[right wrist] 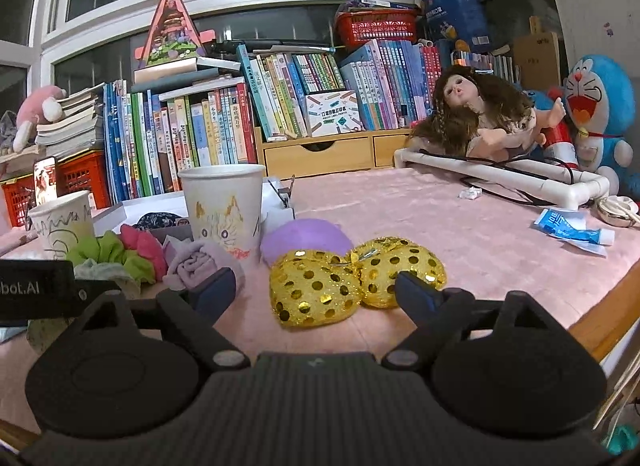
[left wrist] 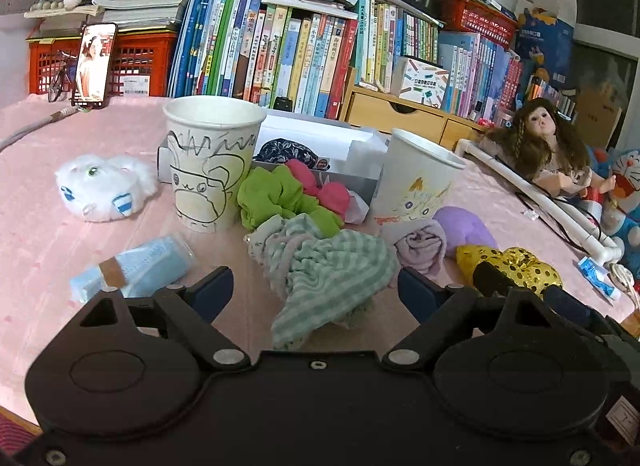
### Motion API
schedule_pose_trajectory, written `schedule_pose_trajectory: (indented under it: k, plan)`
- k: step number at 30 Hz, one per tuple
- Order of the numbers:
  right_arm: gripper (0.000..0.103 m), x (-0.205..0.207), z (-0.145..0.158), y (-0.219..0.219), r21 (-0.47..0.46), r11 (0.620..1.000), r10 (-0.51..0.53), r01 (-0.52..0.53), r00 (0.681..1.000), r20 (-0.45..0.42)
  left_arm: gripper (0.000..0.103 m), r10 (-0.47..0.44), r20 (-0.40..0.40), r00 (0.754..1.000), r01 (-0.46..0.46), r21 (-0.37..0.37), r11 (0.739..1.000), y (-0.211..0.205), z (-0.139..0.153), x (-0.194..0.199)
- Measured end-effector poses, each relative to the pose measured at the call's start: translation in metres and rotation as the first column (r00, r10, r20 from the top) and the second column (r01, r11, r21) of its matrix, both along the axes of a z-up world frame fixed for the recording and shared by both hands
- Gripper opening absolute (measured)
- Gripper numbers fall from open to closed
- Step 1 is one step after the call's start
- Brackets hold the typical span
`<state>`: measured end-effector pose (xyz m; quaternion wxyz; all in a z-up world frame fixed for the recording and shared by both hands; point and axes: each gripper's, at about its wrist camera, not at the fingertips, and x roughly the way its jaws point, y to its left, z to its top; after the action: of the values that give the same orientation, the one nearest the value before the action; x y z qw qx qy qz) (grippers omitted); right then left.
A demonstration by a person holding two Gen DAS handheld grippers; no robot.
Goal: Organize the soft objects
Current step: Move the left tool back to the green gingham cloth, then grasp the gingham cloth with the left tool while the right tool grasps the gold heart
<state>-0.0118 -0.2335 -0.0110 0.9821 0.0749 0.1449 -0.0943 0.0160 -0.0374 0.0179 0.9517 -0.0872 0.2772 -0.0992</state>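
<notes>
Lying in a heap on the pink tablecloth [left wrist: 36,234], a green checked cloth [left wrist: 332,270] sits between the spread jaws of the left gripper [left wrist: 314,290], whose blue pads stand on either side of it without pressing, so this gripper is released. Behind the cloth is a green scrunchie [left wrist: 272,197] with a pink scrunchie [left wrist: 332,193] just beside it, both resting against the front of a white box [left wrist: 320,137] that holds a dark patterned fabric [left wrist: 284,151]. A paper cup with a cartoon drawing [left wrist: 210,161] stands upright left of the scrunchies, and a second paper cup with a cat face [left wrist: 416,181] stands upright to their right. A rolled lilac cloth [left wrist: 424,246] lies at the foot of that second cup, touching a purple cushion [left wrist: 468,225]. Further left on the tablecloth are a white fluffy toy [left wrist: 104,185] and a blue wrapped pack [left wrist: 136,270], well apart from the heap. In the right wrist view, two gold sequined hearts [right wrist: 352,276] lie side by side, touching, just in front of the right gripper [right wrist: 316,292]; its jaws stand wide and its pads do not touch them, so it too is released. A doll [right wrist: 480,113] lies on a white pipe frame [right wrist: 520,179] at the far side, and a blue tube [right wrist: 572,225] lies near the table edge.
</notes>
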Motion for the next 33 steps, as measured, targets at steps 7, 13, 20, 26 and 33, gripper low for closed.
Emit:
schedule_pose_trajectory:
  k: [7, 13, 20, 26, 33]
  plan:
    - [0.085, 0.010, -0.001, -0.003, 0.051, 0.998, -0.028, 0.029, 0.999, -0.024, 0.077, 0.007, -0.018, 1.000, -0.008, -0.023, 1.000, -0.003, -0.003, 0.008]
    - [0.084, 0.014, 0.000, -0.002, 0.041, 0.998, -0.041, 0.042, 0.999, -0.028, 0.071, 0.008, -0.021, 1.000, -0.009, -0.027, 1.000, -0.006, -0.004, 0.012]
    - [0.076, 0.020, -0.001, 0.001, -0.034, 0.997, -0.068, 0.066, 0.996, -0.054, 0.060, 0.007, -0.012, 1.000, -0.007, -0.004, 1.000, -0.009, -0.004, 0.011]
    - [0.064, 0.020, -0.001, 0.002, -0.060, 0.997, -0.058, 0.054, 0.996, -0.061, 0.049, 0.006, -0.005, 1.000, -0.006, 0.030, 1.000, -0.010, -0.006, 0.010]
    - [0.052, 0.018, -0.001, 0.002, -0.073, 0.997, -0.039, 0.034, 0.997, -0.061, 0.042, -0.002, 0.023, 1.000, 0.000, 0.081, 0.997, -0.015, -0.005, 0.005]
